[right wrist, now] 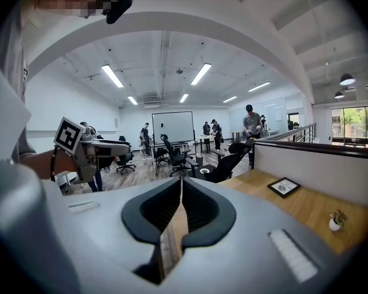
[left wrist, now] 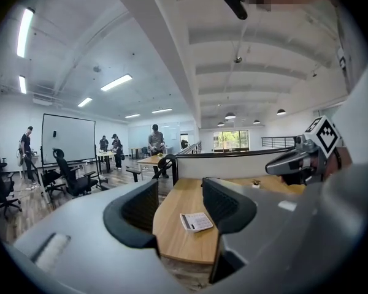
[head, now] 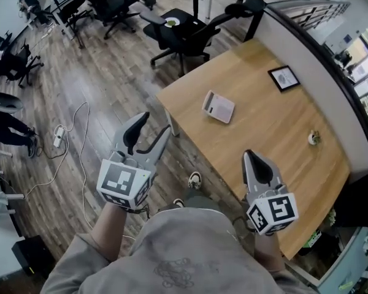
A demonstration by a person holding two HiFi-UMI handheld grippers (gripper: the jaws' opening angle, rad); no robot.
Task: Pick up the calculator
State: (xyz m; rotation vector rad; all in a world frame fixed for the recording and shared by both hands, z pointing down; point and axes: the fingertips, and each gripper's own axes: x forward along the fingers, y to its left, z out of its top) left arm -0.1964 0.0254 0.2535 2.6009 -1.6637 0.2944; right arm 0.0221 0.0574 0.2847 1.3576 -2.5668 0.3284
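Observation:
The white calculator (head: 218,106) lies flat on the wooden table (head: 264,121), near its left corner. My left gripper (head: 151,131) hangs over the floor just off that corner, open, with nothing between its fingers. In the left gripper view the calculator (left wrist: 196,222) shows through the gap of the open left gripper (left wrist: 179,195), well ahead of the tips. My right gripper (head: 253,158) is over the table's near edge, right of the calculator and apart from it, jaws shut on nothing. The right gripper (right wrist: 181,186) shows the closed pads meeting.
A black picture frame (head: 284,78) and a small potted plant (head: 314,138) stand further back on the table. A curved partition (head: 331,72) borders its far side. Office chairs (head: 184,29) stand beyond the corner. A cable and power strip (head: 58,136) lie on the floor at left.

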